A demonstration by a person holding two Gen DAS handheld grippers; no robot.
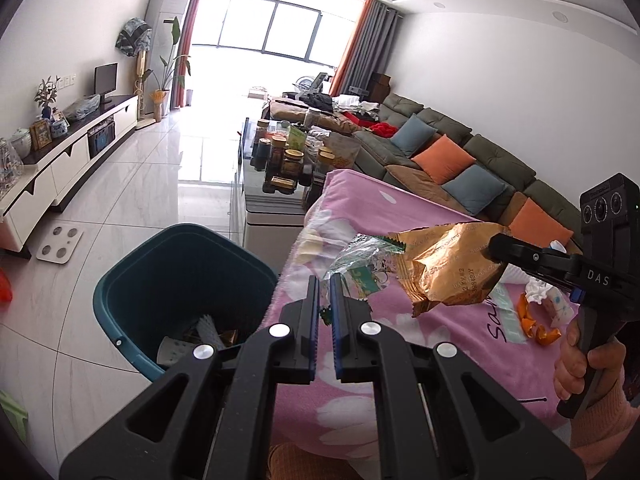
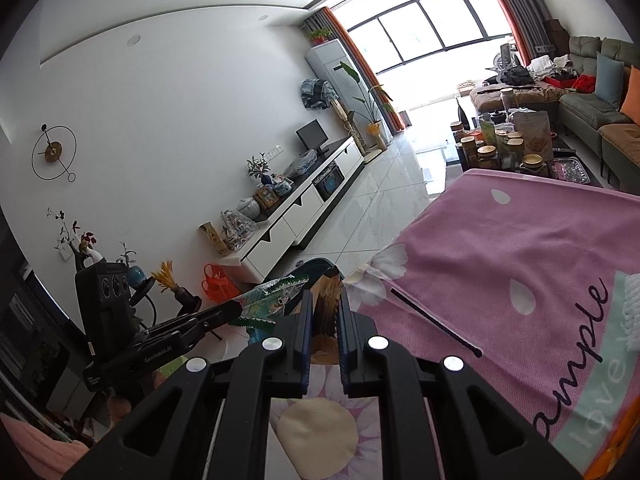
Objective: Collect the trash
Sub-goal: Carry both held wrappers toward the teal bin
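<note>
Left gripper (image 1: 325,280) pinches one clear green-printed wrapper (image 1: 360,258) over the pink table's (image 1: 400,208) left edge. Right gripper (image 2: 325,300) clamps one crinkled gold bag (image 1: 448,268). One teal plastic bin (image 1: 120,280) sits just beside that edge, open floor beyond.

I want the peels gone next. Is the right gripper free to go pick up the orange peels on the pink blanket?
Probably not yet. The right gripper is shut on the gold snack bag, so it has no free grip. The orange peels lie uncovered on the pink blanket just below it, otherwise unblocked.
</note>
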